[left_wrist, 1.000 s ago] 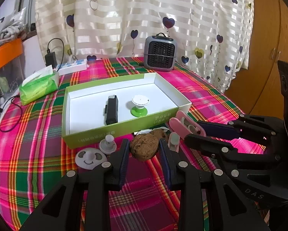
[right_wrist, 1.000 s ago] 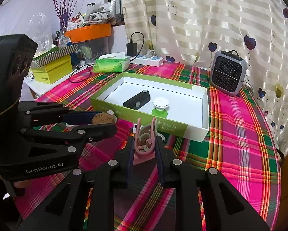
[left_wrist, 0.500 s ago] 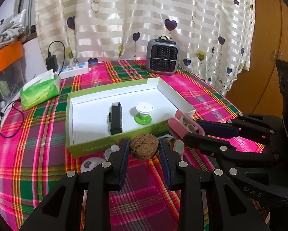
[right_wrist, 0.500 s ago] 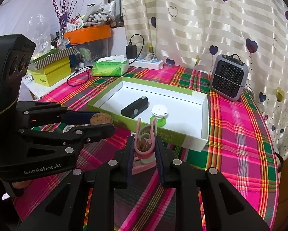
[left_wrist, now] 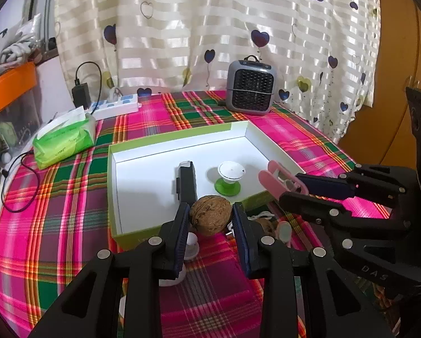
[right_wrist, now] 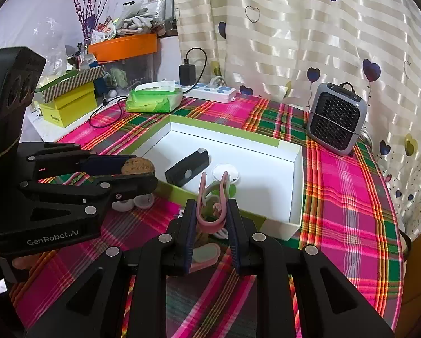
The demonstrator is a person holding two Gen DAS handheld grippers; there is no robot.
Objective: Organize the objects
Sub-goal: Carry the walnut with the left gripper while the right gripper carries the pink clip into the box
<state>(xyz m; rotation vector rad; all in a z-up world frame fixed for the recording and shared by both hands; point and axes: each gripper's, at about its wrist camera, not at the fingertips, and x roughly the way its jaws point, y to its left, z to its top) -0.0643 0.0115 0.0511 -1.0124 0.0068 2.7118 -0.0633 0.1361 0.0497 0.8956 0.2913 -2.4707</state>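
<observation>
My left tool clamps a walnut; my right tool clamps a pink clip. Both tilt downward, held above the box near edge. Small white items on the table sit partly hidden beneath the fingers.

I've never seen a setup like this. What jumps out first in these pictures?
Two black grippers, each carrying something above a bright pink-and-green plaid tablecloth: the left gripper clamps a walnut, the right gripper a pink clip. Just beyond them lies a green-edged white box holding a black device and a small white-and-green stand.
</observation>
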